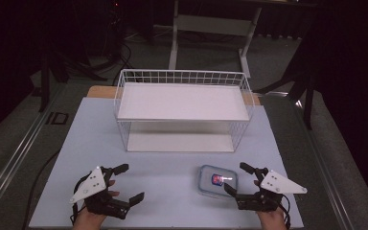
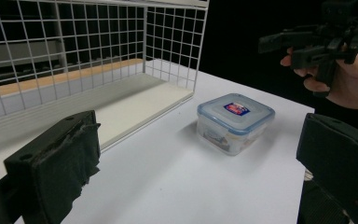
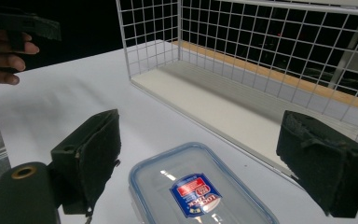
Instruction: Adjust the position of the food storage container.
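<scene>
- Clear lidded container (image 1: pixel 218 180) with a blue-rimmed lid and a red-and-blue label sits flat on the white table (image 1: pixel 172 187), near the front edge, right of centre; lid on.
- Right gripper (image 1: pixel 243 179) is just beside the container on its right; jaws stand wide apart, nothing clamped. In the right gripper view the container (image 3: pixel 198 189) lies low between the two black jaws, untouched by either pad.
- Left gripper (image 1: pixel 128 182) rests over the table's front left, well apart from the container; jaws wide apart, empty. In the left gripper view the container (image 2: pixel 235 122) sits farther off, with the right gripper (image 2: pixel 291 46) raised beyond it.
- White wire rack (image 1: pixel 182 110) with two shelves stands behind the container, towards the table's far edge; both shelves bare.
- Container lies in front of the rack's lower shelf, near its right end, not touching it.
</scene>
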